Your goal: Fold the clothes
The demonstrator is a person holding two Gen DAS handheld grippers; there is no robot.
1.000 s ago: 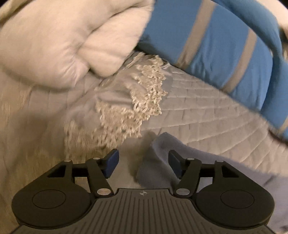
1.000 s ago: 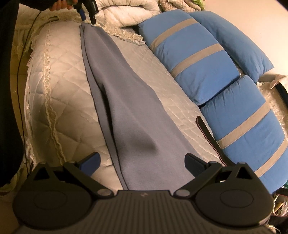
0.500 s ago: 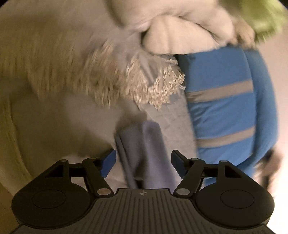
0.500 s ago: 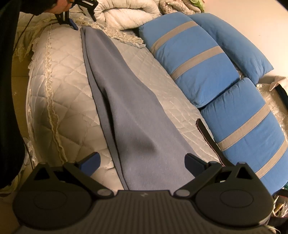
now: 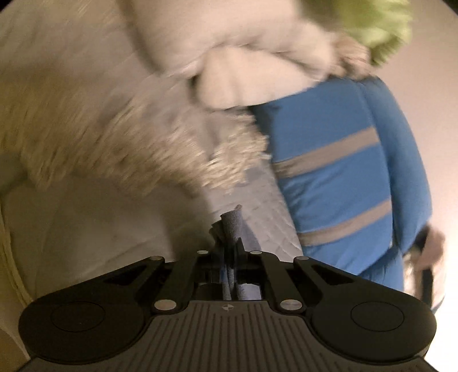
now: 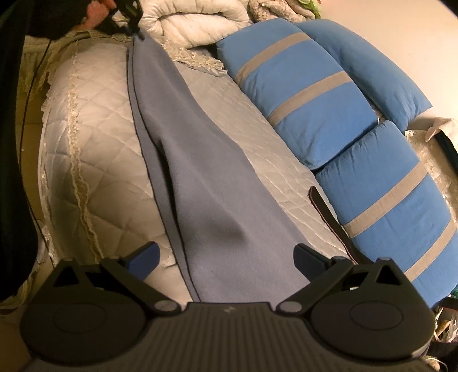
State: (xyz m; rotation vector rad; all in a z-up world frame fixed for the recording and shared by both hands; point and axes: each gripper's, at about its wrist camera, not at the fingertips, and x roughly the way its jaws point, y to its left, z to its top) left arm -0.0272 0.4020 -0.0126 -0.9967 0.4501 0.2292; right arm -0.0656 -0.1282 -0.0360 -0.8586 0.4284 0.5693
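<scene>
A long grey-blue garment (image 6: 206,177) lies stretched along the white quilted bed (image 6: 94,160). My left gripper (image 5: 230,251) is shut on the far corner of the grey-blue garment (image 5: 232,226), and a pinched tuft sticks up between its fingers. In the right wrist view the left gripper (image 6: 134,27) shows at the top, holding that far end. My right gripper (image 6: 226,257) is open and empty, hovering over the near end of the garment with a finger on each side.
Blue cushions with grey stripes (image 6: 300,94) line the right side of the bed. A rolled white duvet (image 6: 194,20) and lace trim (image 5: 229,160) lie at the far end. A dark strap (image 6: 329,211) lies beside the cushions. The bed's left edge drops off.
My left gripper has swung round and closed on the garment's far corner, lifting it slightly. My right gripper has stayed open over the near end.
</scene>
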